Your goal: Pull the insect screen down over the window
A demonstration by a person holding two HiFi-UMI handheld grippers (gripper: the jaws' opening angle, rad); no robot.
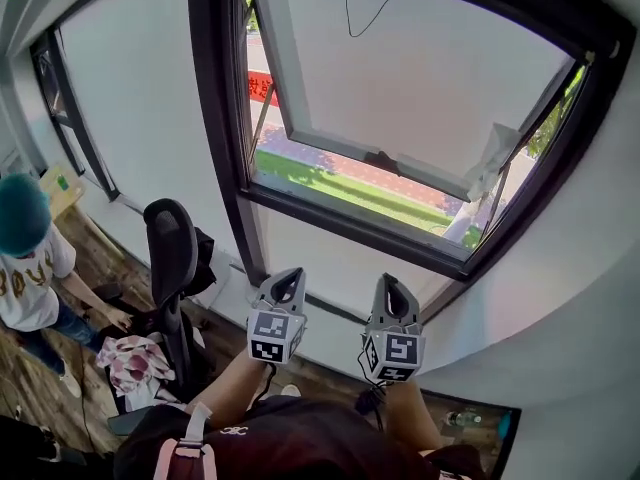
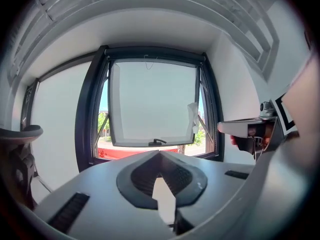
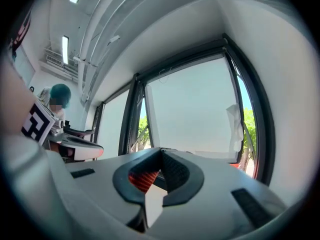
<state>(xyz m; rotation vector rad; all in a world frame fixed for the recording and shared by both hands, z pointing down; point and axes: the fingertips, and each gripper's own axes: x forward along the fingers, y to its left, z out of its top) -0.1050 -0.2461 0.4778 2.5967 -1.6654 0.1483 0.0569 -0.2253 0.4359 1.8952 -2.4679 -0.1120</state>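
Head view has your left gripper (image 1: pixel 288 276) and right gripper (image 1: pixel 390 282) side by side, each a smooth grey moulded shell with a black-and-white marker cube behind it. Both point at the window (image 1: pixel 225 118) and are short of it. In each gripper view the ribbed dark pads meet at a point, so both pairs of jaws are closed with nothing between them. The window has a thick, dark, matte frame. Its sash (image 1: pixel 420 78), a pale frosted rectangular pane, is swung outward at its lower edge. A dark handle (image 1: pixel 382 160) sits on the sash's bottom rail and a crumpled white wrap (image 1: pixel 495 148) at its right corner. You cannot make out the insect screen itself; the opening stands uncovered, and a thin dark cord (image 1: pixel 352 13) loops down from the frame's top edge. A black office chair (image 1: pixel 172 248) with a rounded back stands at left on the wood-plank floor (image 1: pixel 30 388).
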